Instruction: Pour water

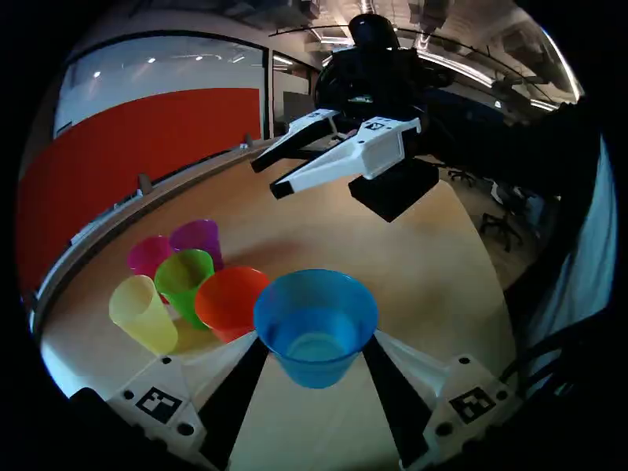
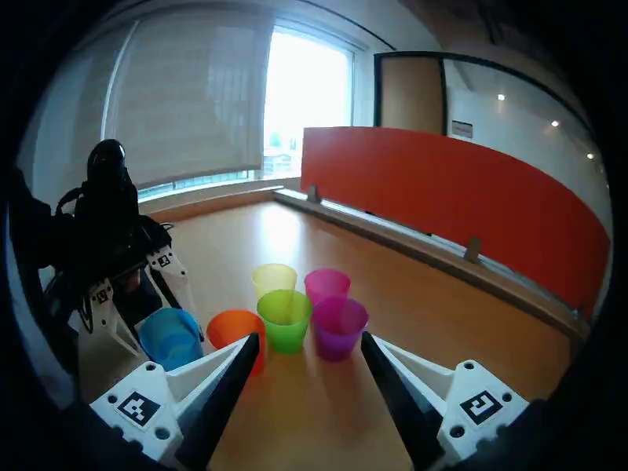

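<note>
Grips the blue cup (image 1: 315, 326) in the left gripper (image 1: 315, 345), both fingers pressed on its sides. Upright, rim level, likely so as not to spill the shallow pool of what looks like water at the bottom. Cannot tell whether resting on the table (image 1: 439, 259) or lifted just clear.

Just ahead and left of those fingers: 5 more, with the orange cup (image 1: 229, 300) nearest and almost touching the blue. Then green cup (image 1: 183, 281), yellow cup (image 1: 141, 314), pink cup (image 1: 149, 255), purple cup (image 1: 198, 237). Probably bunched close as pouring targets.

Holds the right gripper (image 2: 308, 339) wide and empty, green and purple straight ahead between its fingers, perhaps ready to take 1.

No brand or readable words; just square black-and-white marker tags (image 1: 159, 404) on the finger bases.
</note>
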